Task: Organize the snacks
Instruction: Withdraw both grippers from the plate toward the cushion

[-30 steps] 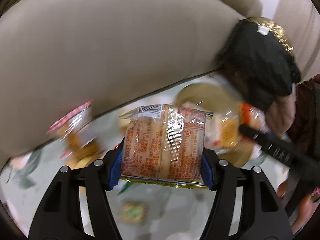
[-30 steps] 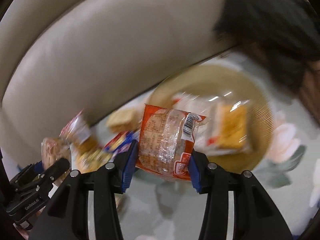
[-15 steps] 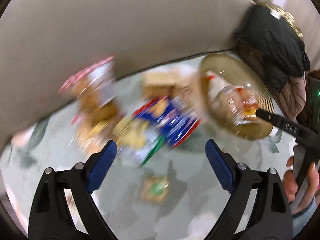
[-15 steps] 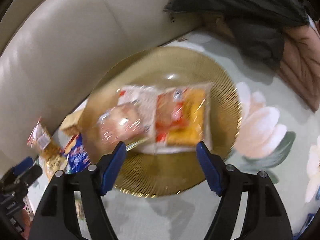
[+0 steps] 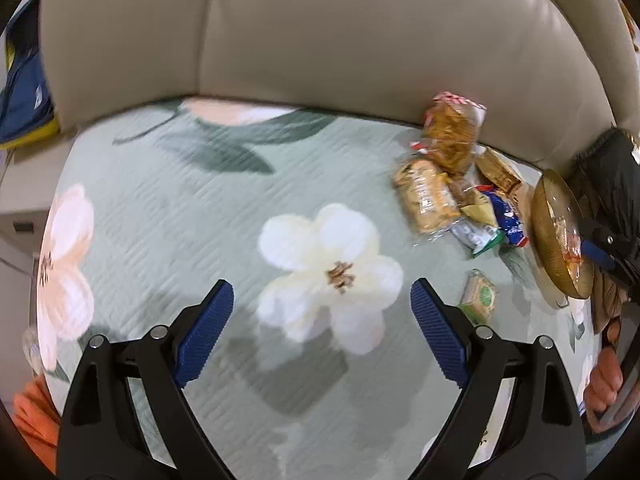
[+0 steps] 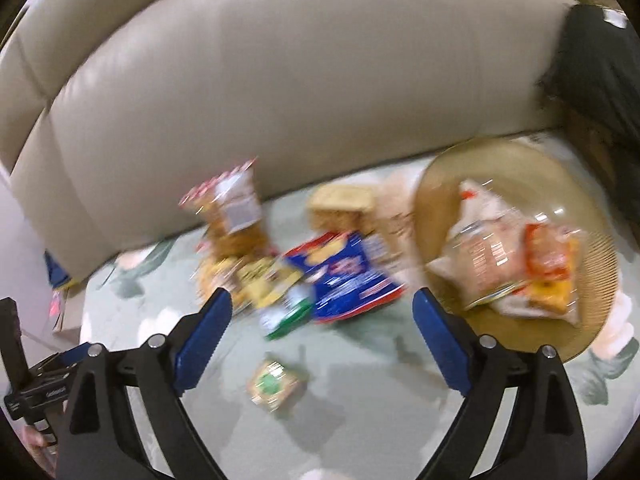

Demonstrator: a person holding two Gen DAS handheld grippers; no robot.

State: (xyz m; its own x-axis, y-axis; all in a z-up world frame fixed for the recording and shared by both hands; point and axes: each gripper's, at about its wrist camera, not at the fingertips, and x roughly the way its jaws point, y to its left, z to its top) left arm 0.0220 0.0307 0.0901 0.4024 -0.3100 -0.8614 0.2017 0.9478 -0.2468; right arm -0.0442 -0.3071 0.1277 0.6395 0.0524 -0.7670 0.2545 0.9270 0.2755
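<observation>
The left gripper (image 5: 322, 312) hangs with its blue-padded jaws spread wide and nothing between them, above a white flower (image 5: 328, 270) printed on the pale green floral cloth (image 5: 180, 208) that covers the seat of a beige leather sofa (image 5: 320, 40). The right gripper (image 6: 322, 324) is likewise released and empty, its jaws framing a loose heap of snack packets (image 6: 280, 264) on the cloth near the sofa back. In that heap a blue packet (image 6: 348, 276) lies flat, a clear bag with a red-and-white top (image 6: 232, 208) stands against the backrest, and a tan wrapped biscuit pack (image 6: 340, 204) sits behind the blue one; the view is blurred, so finer labels cannot be read. A small green-labelled packet (image 6: 274, 386) lies apart from the heap, nearer the gripper. Just right of the heap sits a round golden plate (image 6: 500, 160) holding two wrapped packets, one pale (image 6: 480, 260) and one orange-red (image 6: 552, 272), touching each other. A dark garment (image 6: 600, 64) lies behind the plate
</observation>
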